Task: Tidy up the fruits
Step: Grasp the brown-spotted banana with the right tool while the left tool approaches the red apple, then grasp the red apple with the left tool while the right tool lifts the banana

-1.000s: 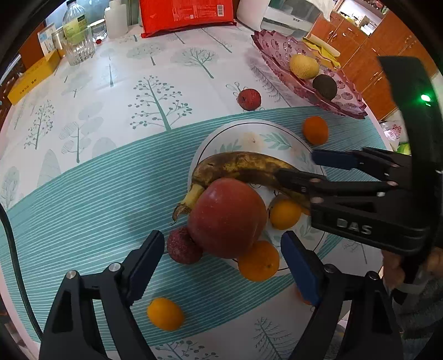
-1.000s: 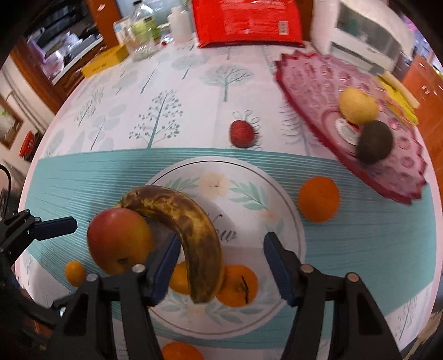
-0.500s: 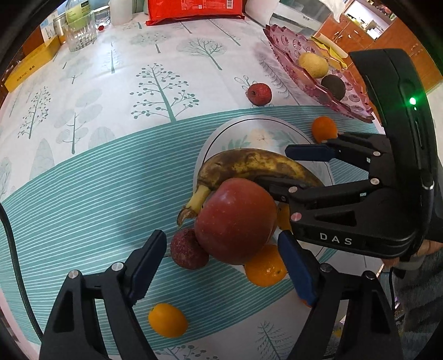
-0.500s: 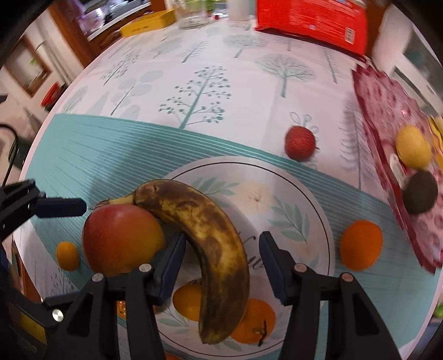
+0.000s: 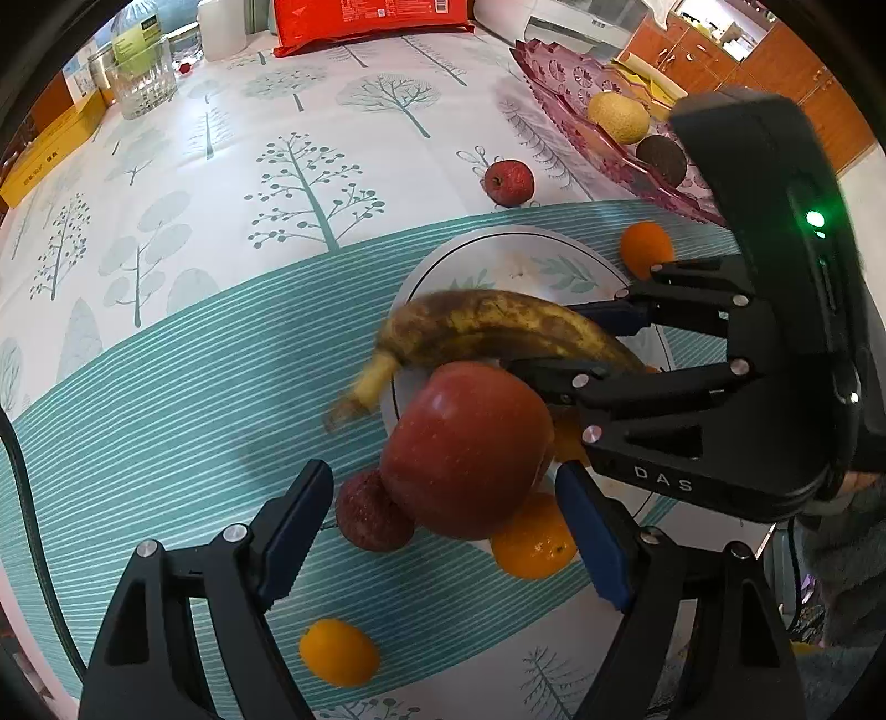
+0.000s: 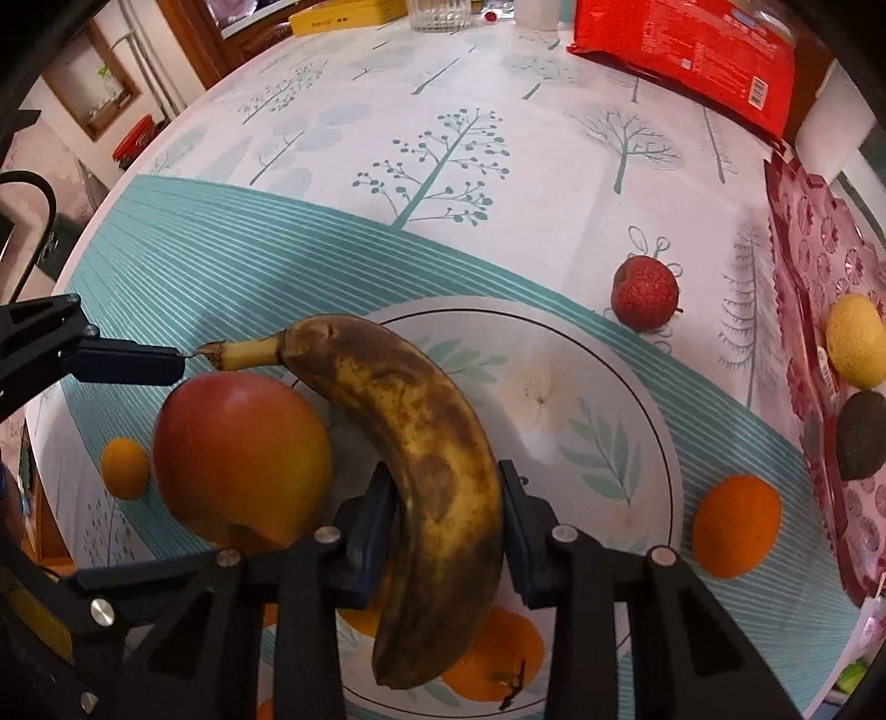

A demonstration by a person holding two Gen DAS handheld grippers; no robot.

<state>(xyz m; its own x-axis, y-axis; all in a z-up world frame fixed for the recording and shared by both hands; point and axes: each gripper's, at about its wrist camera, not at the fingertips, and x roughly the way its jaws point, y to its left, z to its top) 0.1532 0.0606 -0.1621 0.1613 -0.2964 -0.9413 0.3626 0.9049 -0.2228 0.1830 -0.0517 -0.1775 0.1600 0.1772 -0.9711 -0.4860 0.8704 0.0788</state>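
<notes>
Banana [image 6: 426, 476] clamped in right hand-held gripper [image 6: 446, 531] marked "DAS".

A kitchen-like room around a round table under a printed cloth.

The white tablecloth with grey-green tree prints and a teal striped band [image 5: 232, 232] covers the table ahead of the fingers. Far beyond the fingertips stand a ribbed clear drinking glass [image 5: 141, 83], a flat red plastic packet [image 5: 371, 22] and a long yellow cardboard box [image 5: 50, 149]. To the right past the fingers are orange-brown wooden cabinets with small knobs [image 5: 775, 72]. To the left in the right wrist view, a wood-framed opening in a pale wall [image 6: 94, 83] shows. The light is even and soft.
</notes>
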